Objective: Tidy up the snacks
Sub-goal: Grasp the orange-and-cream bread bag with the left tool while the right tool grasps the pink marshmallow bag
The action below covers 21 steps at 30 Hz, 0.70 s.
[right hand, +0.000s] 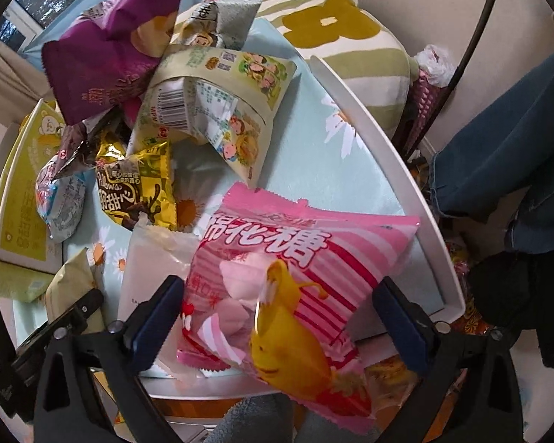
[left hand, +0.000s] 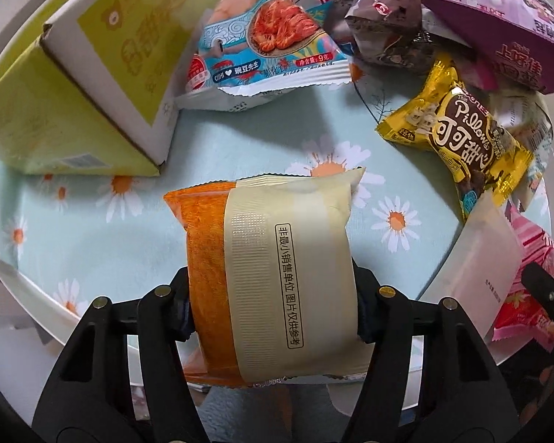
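My left gripper (left hand: 273,295) is shut on an orange and cream snack packet (left hand: 277,243), gripping its two long sides just above a white tray (left hand: 29,288) lined with daisy-print cloth. The same packet (right hand: 74,280) shows at the lower left of the right wrist view. My right gripper (right hand: 279,288) stands open, pointing steeply down. A pink striped marshmallow packet (right hand: 314,243) lies between its blue pads, which do not press on it. That pink packet (left hand: 532,295) lies at the right edge of the left wrist view, over a white packet (left hand: 472,258).
In the tray lie a yellow-green box (left hand: 55,110), a blue shrimp-chip packet (left hand: 269,48), a brown packet (left hand: 380,18), a purple bag (left hand: 498,29) and a yellow Pillows packet (left hand: 458,136). A cream cartoon-print bag (right hand: 210,103) tops the pile. A person's denim-clad leg (right hand: 498,147) stands beyond the tray rim (right hand: 406,170).
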### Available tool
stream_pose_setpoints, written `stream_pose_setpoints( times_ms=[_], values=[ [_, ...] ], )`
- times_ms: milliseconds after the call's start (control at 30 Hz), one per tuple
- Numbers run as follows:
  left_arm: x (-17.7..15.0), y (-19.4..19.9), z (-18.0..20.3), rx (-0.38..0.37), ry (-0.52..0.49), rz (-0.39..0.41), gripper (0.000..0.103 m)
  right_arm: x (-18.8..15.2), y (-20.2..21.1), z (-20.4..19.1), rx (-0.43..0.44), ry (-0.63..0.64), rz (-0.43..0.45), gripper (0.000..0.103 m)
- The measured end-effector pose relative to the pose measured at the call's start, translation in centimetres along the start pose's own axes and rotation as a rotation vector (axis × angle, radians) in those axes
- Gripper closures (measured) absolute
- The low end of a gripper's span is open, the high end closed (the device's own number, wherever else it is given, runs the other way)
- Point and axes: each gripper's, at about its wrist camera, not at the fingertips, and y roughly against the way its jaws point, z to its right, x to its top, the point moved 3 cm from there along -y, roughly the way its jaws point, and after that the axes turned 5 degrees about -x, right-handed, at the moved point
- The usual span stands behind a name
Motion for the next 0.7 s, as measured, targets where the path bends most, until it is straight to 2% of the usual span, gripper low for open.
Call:
stream_pose_setpoints(
  times_ms=[267, 433, 700],
  values=[
    [0.9, 1.4, -0.8, -0.024, -0.040, 0.010, 0.043, 0.3, 0.1, 0.1, 0.016, -0.017, 0.009, 0.033],
    [1.2, 3.0, -1.3, -0.040, -0.047, 0.025, 0.043, -0.1, 1.2, -0.1, 0.005, -0.002, 0.041, 0.037],
    [1.8, 6.7, -0.9, -0.062, -0.054, 0.076, 0.043, -0.6, 3.8, -0.7, 0.021, 0.025, 0.081, 0.037]
  ],
)
